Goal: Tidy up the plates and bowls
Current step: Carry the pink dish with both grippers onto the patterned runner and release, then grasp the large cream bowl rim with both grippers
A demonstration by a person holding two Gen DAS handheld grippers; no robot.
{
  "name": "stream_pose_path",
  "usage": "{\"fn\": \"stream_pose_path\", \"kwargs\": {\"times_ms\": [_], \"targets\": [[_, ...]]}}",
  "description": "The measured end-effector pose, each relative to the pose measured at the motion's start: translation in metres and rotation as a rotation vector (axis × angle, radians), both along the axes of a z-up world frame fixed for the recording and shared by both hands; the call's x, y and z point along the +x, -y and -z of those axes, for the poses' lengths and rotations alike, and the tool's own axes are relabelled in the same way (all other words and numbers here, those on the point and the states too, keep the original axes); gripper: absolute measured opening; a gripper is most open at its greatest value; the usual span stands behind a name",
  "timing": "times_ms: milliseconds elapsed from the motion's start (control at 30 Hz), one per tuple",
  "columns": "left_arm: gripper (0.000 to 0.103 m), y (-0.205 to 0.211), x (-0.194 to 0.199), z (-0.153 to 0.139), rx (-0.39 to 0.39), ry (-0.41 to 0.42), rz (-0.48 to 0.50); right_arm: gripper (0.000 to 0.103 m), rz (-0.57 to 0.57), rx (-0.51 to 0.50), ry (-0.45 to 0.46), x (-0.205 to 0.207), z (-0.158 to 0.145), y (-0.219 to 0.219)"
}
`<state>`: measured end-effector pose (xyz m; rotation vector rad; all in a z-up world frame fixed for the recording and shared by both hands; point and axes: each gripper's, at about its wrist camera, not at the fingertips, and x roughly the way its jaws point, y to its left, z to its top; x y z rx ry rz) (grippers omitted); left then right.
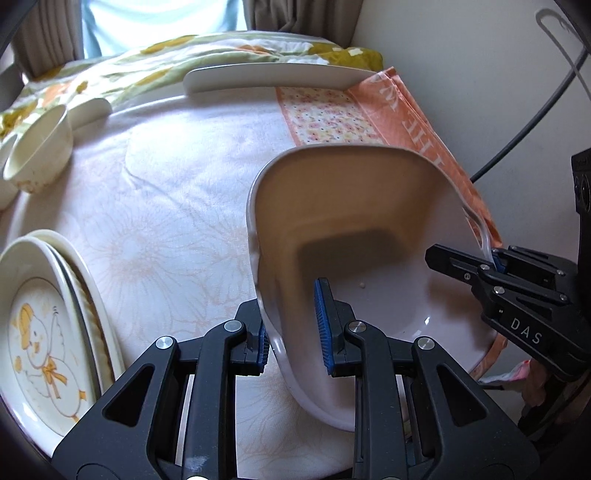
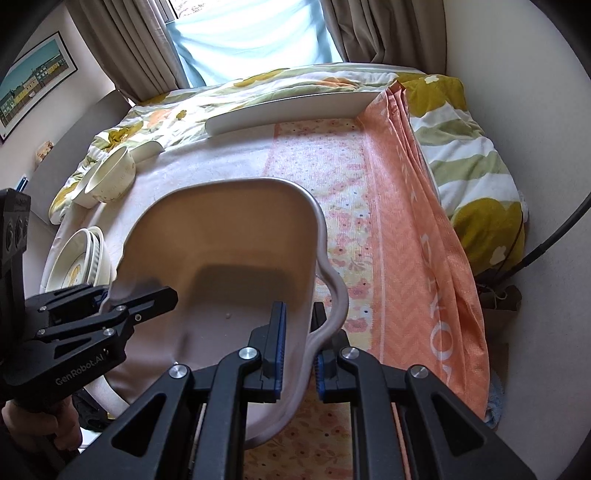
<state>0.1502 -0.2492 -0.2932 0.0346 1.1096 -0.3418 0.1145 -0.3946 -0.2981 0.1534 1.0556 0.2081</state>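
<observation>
The stack of plates (image 1: 48, 314) at the lower left of the left wrist view runs off the frame edge. A white dish (image 1: 5, 173) at the far left shows only a sliver. The lettering on the orange towel (image 2: 424, 236) is partly lost in folds. The basin (image 1: 354, 236) hides the cloth beneath it.

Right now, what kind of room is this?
Probably a bedroom: a floral quilt lies bunched by the curtains at a window, and dishes like the duck plate sit on a cloth-covered table.
</observation>
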Motion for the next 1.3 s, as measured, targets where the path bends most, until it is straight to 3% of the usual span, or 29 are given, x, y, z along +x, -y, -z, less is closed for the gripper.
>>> {"fn": "stream_pose_path", "kwargs": {"times_ms": [167,233,267,300,333,400,433,467,533,567,667,767,933,1067,1300], "targets": [[0.020,0.009,0.003,0.003,0.076,-0.012,0.032,0.012,0.018,0.033,-0.015,0.001,0.000,0.006],[0.031,0.011,0.003,0.004,0.080,-0.013,0.048,0.012,0.021,0.038,-0.025,0.002,0.001,0.007],[0.058,0.011,0.003,0.003,0.067,-0.013,0.056,0.012,0.024,0.042,-0.027,0.002,0.000,0.007],[0.092,0.010,0.002,0.002,0.058,-0.004,0.058,0.012,0.030,0.046,-0.026,0.002,0.000,0.008],[0.100,0.010,0.000,-0.002,0.053,0.021,0.056,0.013,0.036,0.049,-0.025,0.001,-0.001,0.008],[0.102,0.011,-0.004,-0.010,0.053,0.073,0.062,0.023,0.045,0.054,-0.022,0.001,-0.002,0.010],[0.102,0.012,-0.004,-0.012,0.063,0.077,0.071,0.039,0.051,0.057,-0.019,0.000,-0.003,0.011],[0.102,0.014,-0.004,-0.012,0.075,0.077,0.078,0.061,0.058,0.062,-0.014,0.000,-0.004,0.013],[0.102,0.015,-0.004,-0.013,0.082,0.074,0.089,0.086,0.074,0.091,0.003,-0.002,-0.008,0.018],[0.102,0.015,-0.004,-0.015,0.083,0.073,0.091,0.089,0.082,0.102,0.012,-0.002,-0.010,0.020],[0.102,0.012,-0.006,-0.025,0.081,0.083,0.083,0.090,0.092,0.098,0.028,-0.004,-0.020,0.020],[0.102,0.004,-0.008,-0.043,0.059,0.096,0.060,0.099,0.096,0.091,0.052,-0.007,-0.035,0.018],[0.102,-0.018,-0.015,-0.086,0.050,0.158,0.015,0.102,0.063,0.065,0.160,-0.017,-0.076,0.003],[0.102,-0.049,-0.023,-0.121,0.042,0.211,-0.042,0.102,0.009,0.072,0.258,-0.019,-0.111,-0.021],[0.102,-0.124,-0.024,-0.165,0.055,0.280,-0.160,0.102,-0.074,0.107,0.355,-0.005,-0.163,-0.085]]}}
